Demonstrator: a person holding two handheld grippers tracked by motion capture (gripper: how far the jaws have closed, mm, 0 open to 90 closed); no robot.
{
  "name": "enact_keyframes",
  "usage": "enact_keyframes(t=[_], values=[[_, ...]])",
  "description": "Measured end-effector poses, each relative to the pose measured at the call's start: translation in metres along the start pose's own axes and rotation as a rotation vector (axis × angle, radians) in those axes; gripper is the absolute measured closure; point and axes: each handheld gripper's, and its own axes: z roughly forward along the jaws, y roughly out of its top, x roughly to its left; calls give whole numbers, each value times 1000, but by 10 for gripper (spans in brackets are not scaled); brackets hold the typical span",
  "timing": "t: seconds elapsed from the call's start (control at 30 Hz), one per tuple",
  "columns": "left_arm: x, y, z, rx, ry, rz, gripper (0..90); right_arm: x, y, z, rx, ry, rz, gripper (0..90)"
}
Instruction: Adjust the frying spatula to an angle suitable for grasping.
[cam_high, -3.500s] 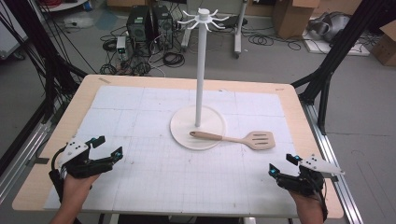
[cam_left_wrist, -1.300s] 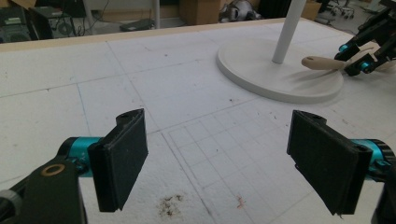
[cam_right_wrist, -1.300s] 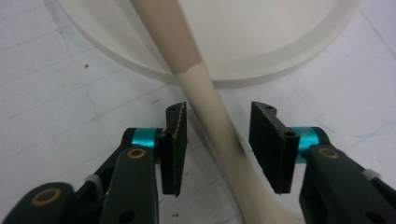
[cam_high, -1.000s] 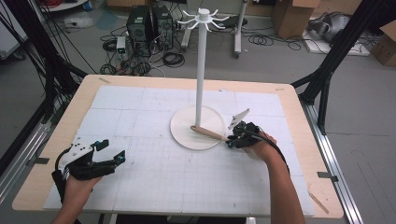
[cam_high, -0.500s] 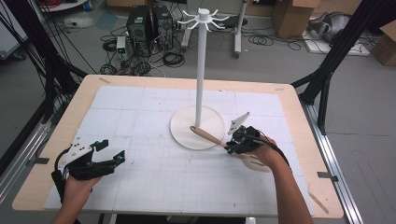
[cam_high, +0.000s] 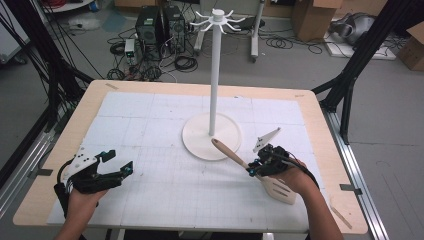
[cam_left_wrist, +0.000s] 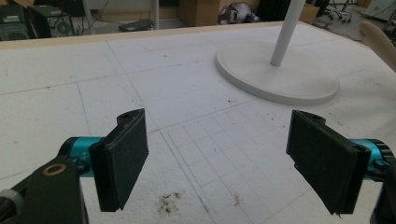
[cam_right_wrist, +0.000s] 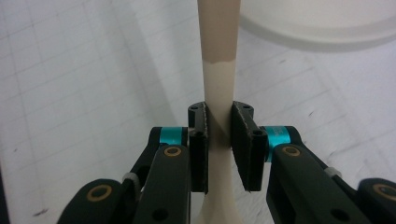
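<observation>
Spatula (cam_high: 252, 168), pale wood with a broad slotted blade, sits clamped in the right tongs (cam_high: 256, 169), which grip its handle partway along. In the high view the handle end points up and toward the white stand (cam_high: 214, 85), its tip over the near edge of the stand's round base (cam_high: 200, 140), while the blade hangs toward the person's side, below the right hand (cam_high: 290, 177). The right gripper view shows both black pads pressed against the handle (cam_right_wrist: 218, 93) from either side, with the handle running straight up between them and the rim of the base lying beyond.

At the near left of the worktop (cam_high: 150, 200), the left tongs (cam_high: 119, 161) are released, the jaws standing wide apart with nothing between them. In the left gripper view they frame bare gridded mat (cam_left_wrist: 196, 140), with the stand's base and pole farther off to the right.
</observation>
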Motion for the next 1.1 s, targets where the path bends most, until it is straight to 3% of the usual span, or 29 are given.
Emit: enact_keyframes(t=[0.13,0.47,0.53,0.7,1.0,1.1], values=[[0,0,1,1,1,-1,210,12,-15,-3,16,0,20,770],[-1,0,1,-1,2,-3,209,31,-44,-10,0,-13,78,769],[-1,-1,1,0,-1,-4,209,36,-51,-12,-11,-13,107,768],[-2,-1,1,-1,-1,-7,210,39,-60,-9,-32,-23,141,765],[-1,-1,-1,-1,6,-8,211,40,-65,0,-25,-22,155,761],[-1,-2,-2,-2,8,-15,211,41,-68,-1,-56,-33,151,704]])
